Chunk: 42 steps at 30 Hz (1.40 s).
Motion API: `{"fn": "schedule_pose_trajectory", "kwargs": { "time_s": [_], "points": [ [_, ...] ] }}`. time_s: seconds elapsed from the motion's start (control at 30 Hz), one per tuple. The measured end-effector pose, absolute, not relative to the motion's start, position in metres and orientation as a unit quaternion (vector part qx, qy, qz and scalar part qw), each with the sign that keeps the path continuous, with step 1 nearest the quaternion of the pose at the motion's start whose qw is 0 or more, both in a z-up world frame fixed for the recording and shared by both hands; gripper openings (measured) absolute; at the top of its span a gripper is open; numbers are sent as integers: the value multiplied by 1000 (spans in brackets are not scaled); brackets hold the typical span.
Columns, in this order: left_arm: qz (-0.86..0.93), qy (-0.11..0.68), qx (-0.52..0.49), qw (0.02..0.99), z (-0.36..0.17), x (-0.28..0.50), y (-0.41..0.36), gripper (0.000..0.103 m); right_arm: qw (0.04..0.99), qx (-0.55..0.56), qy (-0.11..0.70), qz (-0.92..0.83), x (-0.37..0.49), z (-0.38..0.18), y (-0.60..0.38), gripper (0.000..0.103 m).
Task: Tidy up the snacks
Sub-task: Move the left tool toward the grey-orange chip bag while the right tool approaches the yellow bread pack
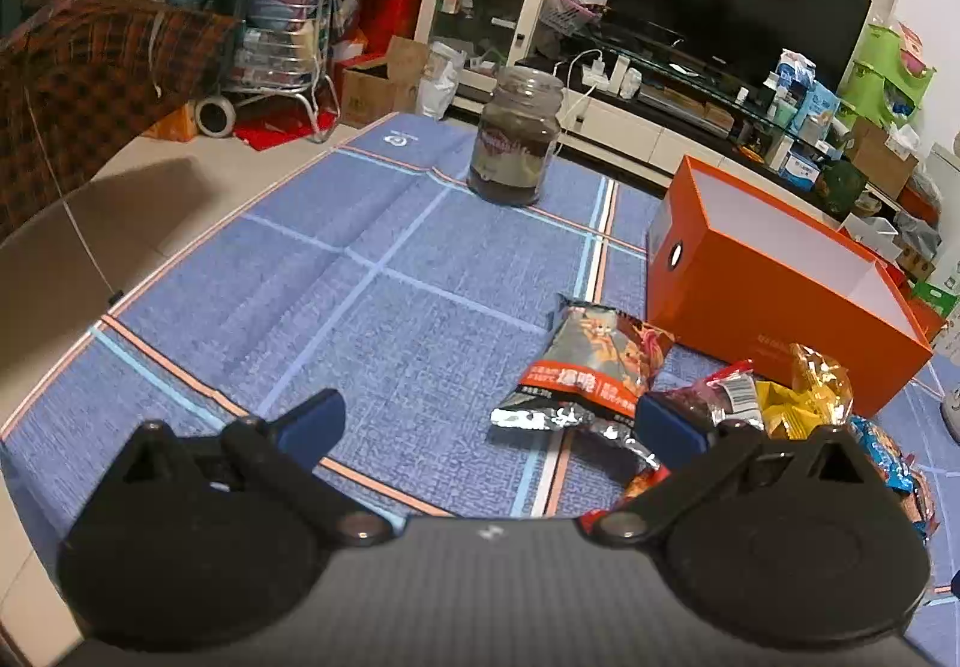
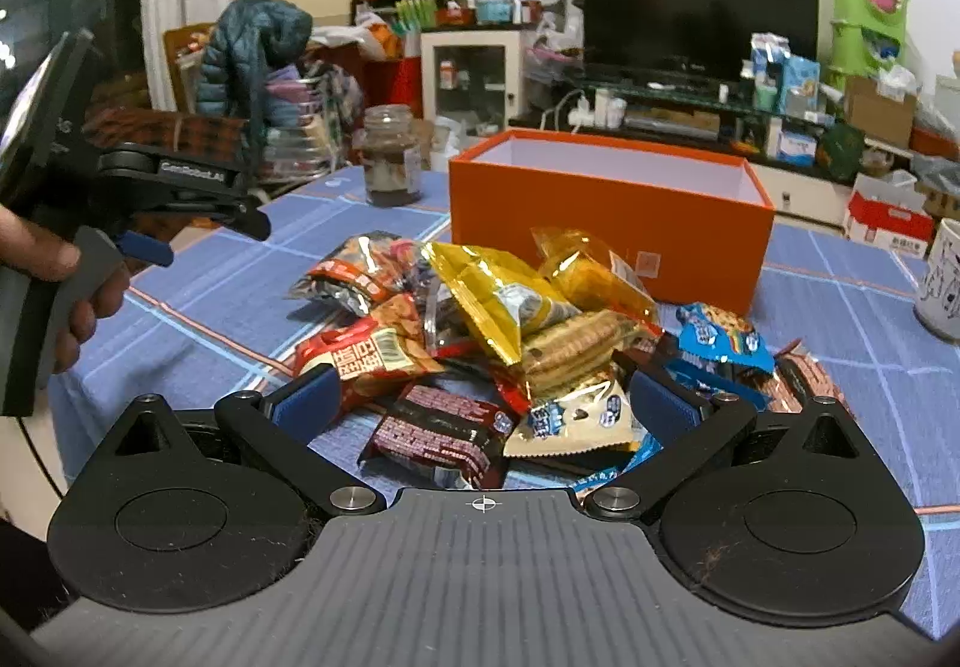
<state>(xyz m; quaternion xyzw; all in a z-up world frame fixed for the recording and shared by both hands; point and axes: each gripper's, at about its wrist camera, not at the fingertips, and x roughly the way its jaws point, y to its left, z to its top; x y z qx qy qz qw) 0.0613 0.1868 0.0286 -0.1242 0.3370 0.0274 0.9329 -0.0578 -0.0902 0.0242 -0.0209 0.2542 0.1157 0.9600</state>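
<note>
A pile of snack packets (image 2: 510, 331) lies on the blue checked tablecloth in front of an open, empty orange box (image 2: 606, 211). My right gripper (image 2: 483, 403) is open, its jaws spread over the near edge of the pile above a dark red packet (image 2: 444, 433). My left gripper (image 1: 489, 427) is open and empty over the cloth, left of the pile; it also shows in the right wrist view (image 2: 180, 241), held in a hand. A grey and orange packet (image 1: 588, 367) lies just ahead of its right finger. The orange box (image 1: 774, 283) stands to its right.
A glass jar (image 1: 517, 136) with a dark filling stands at the far side of the tablecloth (image 1: 360, 277), also in the right wrist view (image 2: 391, 157). A white mug (image 2: 942, 277) stands at the right edge. Clutter, a cabinet and a television fill the room behind.
</note>
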Motion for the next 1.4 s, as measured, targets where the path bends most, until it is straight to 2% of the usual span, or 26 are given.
{"fn": "schedule_pose_trajectory", "kwargs": {
  "time_s": [0.7,1.4],
  "points": [
    [13,345,-105,933,27,63,177,102,950,39,287,119,-45,17,-94,96],
    [-9,339,-93,936,30,63,177,102,947,20,297,121,-36,6,-71,96]
  ]
}}
